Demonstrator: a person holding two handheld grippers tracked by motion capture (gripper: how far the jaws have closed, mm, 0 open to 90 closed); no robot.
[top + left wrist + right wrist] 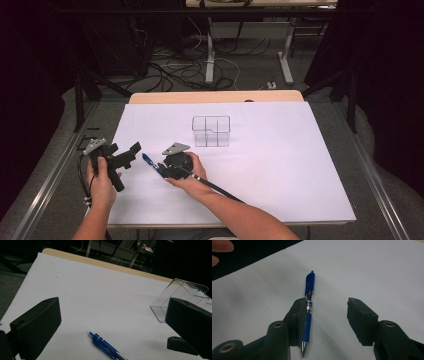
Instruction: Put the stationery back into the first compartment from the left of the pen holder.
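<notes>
Clearly the thing in play is a blue retractable pen [309, 312] lying flat on the white table sheet [280, 170], near the person's edge and left of centre, well short of the clear plastic divided organizer [211, 131] that stands upright farther back. Right gripper [325, 315] sits low at the pen with jaws spread wide; the pen lies just against the inner face of one jaw, the other jaw well clear, so nothing is pinched. Whether that jaw truly touches the barrel, cannot tell. Left gripper [110, 322] hangs off to the left, also spread, empty, looking toward the pen's clip end. Handling guess: pen looks light, rigid, thin and round, smooth plastic barrel, likely to roll or squirt sideways if squeezed off-centre. Best hold is probably the mid barrel around the banded section, jaws square across it, not the tapered metal tip nor the clip, which could twist it. Organizer looks thin-walled and light, likely to slide or tip if bumped.
</notes>
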